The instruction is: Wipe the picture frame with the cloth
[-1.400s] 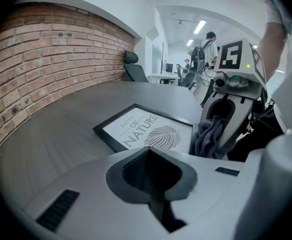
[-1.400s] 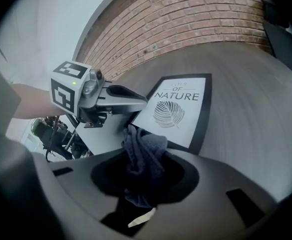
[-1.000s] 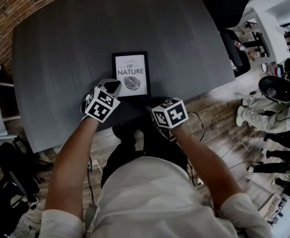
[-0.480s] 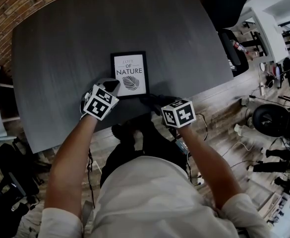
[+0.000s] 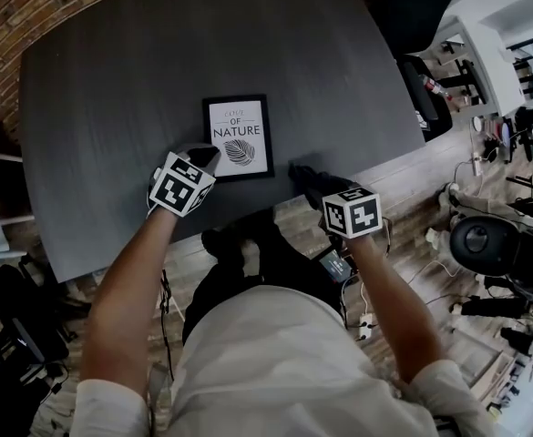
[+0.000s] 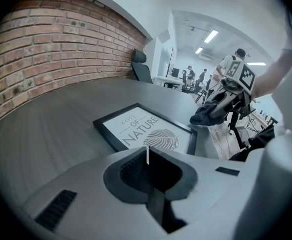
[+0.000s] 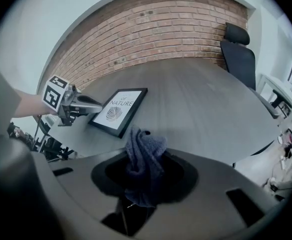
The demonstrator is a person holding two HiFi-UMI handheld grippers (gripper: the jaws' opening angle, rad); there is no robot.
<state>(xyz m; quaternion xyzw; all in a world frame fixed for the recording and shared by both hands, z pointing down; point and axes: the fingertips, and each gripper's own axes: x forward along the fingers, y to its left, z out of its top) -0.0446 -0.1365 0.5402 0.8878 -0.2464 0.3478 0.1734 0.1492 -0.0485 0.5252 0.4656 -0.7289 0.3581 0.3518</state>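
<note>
Picture frame (image 5: 238,137) on grey table (image 5: 111,89) by brick wall (image 7: 150,29); left gripper (image 6: 146,156) jaws closed, right gripper (image 7: 146,176) clamps cloth (image 7: 146,149).

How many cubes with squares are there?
2. One cube sits on the left gripper by the frame's corner; the other on the right gripper, near the table's edge. None seem hidden.

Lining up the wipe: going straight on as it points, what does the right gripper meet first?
The right gripper, cloth leading, would likely land on bare table; the picture frame lies off to its left. Depth is unclear.
</note>
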